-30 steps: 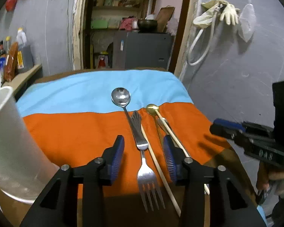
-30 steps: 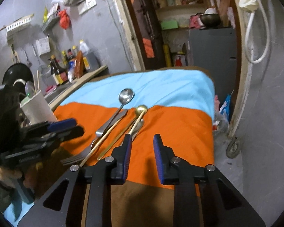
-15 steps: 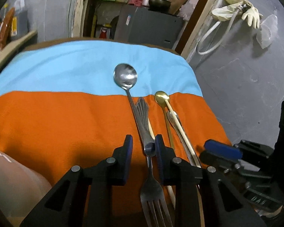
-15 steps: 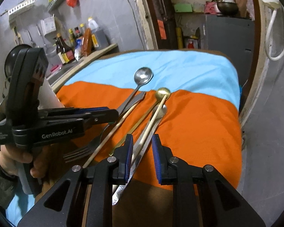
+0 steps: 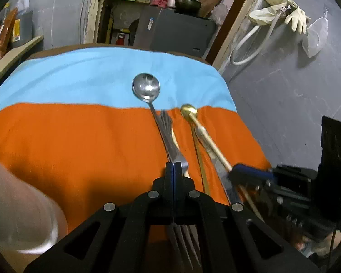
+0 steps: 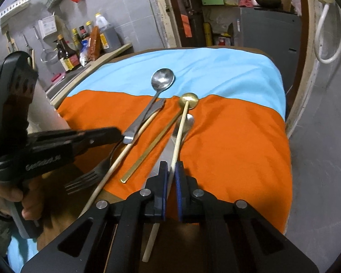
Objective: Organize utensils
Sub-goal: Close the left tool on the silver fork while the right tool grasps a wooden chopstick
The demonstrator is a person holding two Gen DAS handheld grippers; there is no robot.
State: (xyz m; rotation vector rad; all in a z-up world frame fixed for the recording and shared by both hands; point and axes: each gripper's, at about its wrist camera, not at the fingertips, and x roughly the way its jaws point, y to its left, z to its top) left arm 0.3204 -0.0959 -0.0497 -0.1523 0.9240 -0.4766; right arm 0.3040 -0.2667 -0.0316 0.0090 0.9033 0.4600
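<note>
Grey walls and a cluttered shelf alcove back the table (image 6: 218, 234), which is draped with a cloth (image 6: 238, 132), blue on its far half and orange on its near half.

Utensils lie in a loose bundle near the cloth's centre. A steel spoon (image 5: 146, 88) rests with its bowl on the blue half and its handle running toward the camera. A fork (image 5: 170, 136) lies touching that handle, tines pointing over the near edge. A gold spoon (image 6: 188, 100) sits just to the right, bowl at the colour boundary. Two pale chopsticks (image 6: 179, 134) lie among these pieces, one crossing the gold spoon's bowl. A knife (image 6: 185, 122) lies beneath that chopstick.

The left gripper (image 5: 174, 170) has its fingers pressed together at the end of the steel spoon's handle, over the fork; whether either piece is clamped cannot be determined. The right gripper (image 6: 170, 170) has its fingers pinching the right-hand chopstick near its middle.

A white cup (image 5: 18, 204) stands at the left of the table. Sauce bottles (image 6: 68, 54) line a ledge by the wall.
</note>
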